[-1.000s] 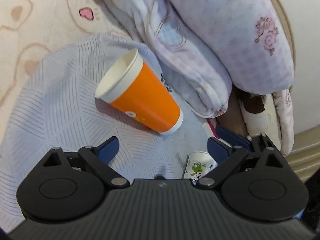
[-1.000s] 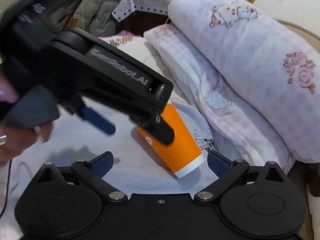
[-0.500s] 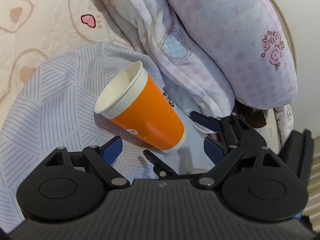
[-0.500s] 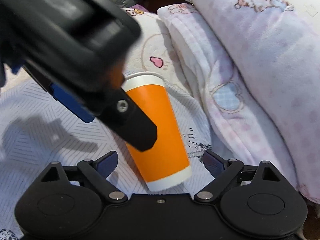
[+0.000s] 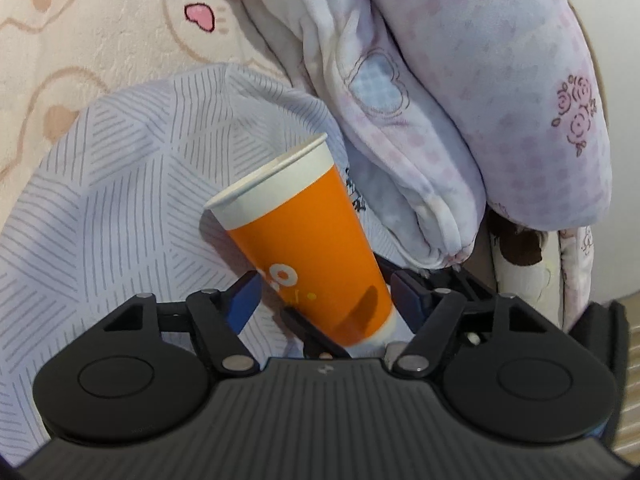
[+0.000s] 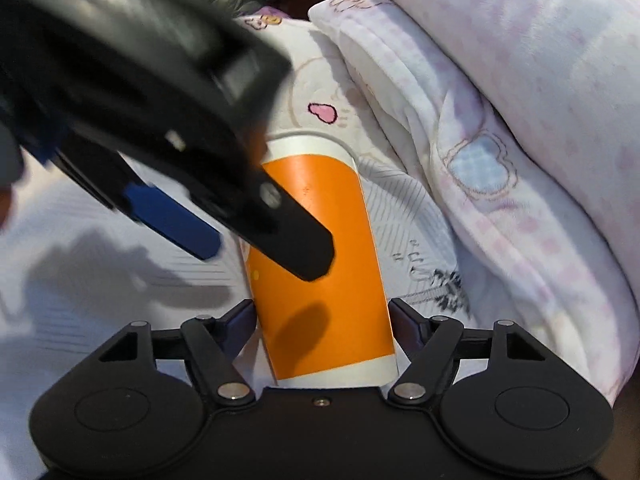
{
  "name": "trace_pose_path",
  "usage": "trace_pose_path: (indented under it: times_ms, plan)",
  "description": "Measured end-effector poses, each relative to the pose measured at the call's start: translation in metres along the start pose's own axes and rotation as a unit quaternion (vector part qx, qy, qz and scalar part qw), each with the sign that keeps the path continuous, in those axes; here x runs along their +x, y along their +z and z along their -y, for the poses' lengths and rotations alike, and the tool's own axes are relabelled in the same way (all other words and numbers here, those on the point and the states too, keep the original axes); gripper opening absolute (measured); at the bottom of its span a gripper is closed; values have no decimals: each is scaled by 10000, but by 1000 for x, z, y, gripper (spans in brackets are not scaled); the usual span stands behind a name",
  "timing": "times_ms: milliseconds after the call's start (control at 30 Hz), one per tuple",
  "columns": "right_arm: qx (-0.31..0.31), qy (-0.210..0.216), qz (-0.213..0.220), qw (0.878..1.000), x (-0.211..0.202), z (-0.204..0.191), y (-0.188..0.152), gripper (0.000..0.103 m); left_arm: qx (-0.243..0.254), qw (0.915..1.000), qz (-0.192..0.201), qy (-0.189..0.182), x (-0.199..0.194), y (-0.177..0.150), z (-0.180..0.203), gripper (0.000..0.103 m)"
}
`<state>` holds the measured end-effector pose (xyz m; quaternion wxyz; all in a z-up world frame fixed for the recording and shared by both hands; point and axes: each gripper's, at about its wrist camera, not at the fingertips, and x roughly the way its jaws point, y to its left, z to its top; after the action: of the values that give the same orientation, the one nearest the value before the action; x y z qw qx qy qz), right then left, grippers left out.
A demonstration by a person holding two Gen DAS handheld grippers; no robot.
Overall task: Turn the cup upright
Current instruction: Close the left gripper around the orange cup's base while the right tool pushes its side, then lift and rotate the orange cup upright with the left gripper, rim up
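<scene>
An orange paper cup (image 5: pixel 304 240) with white rim and white base lies tilted on a striped pale cloth (image 5: pixel 120 184); it also shows in the right wrist view (image 6: pixel 320 264). My right gripper (image 6: pixel 322 320) has its jaws around the cup's base end, its fingers touching both sides. My left gripper (image 5: pixel 326 296) is open, its blue pads to either side of the cup's lower part, above it. The left gripper's body (image 6: pixel 140 100) fills the upper left of the right wrist view, blurred.
Folded pink-and-white quilts (image 5: pixel 460 100) are piled to the right, close to the cup. A cream blanket with a pink heart (image 5: pixel 200 16) lies beyond the cloth. The bed's edge and a wall show at the far right.
The right gripper has moved in and its jaws have narrowed onto the cup's base. The cup has turned, its rim now pointing away. The left gripper has moved closer over the cup.
</scene>
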<state>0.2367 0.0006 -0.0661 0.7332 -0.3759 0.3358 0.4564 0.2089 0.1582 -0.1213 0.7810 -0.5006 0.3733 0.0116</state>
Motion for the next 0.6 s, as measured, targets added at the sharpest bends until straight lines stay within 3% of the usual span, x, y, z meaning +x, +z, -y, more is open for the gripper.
trace_pose_path:
  times_ms: [333,600]
  plan:
    - [1643,126,-148,9862,-18,0,-17,74,150,9997,-173,-113,-5,-5,6,67]
    - [2232,-105,-306,9742,-33,-16,-36,73,64,9980,-618,-99,4,-14,5,67]
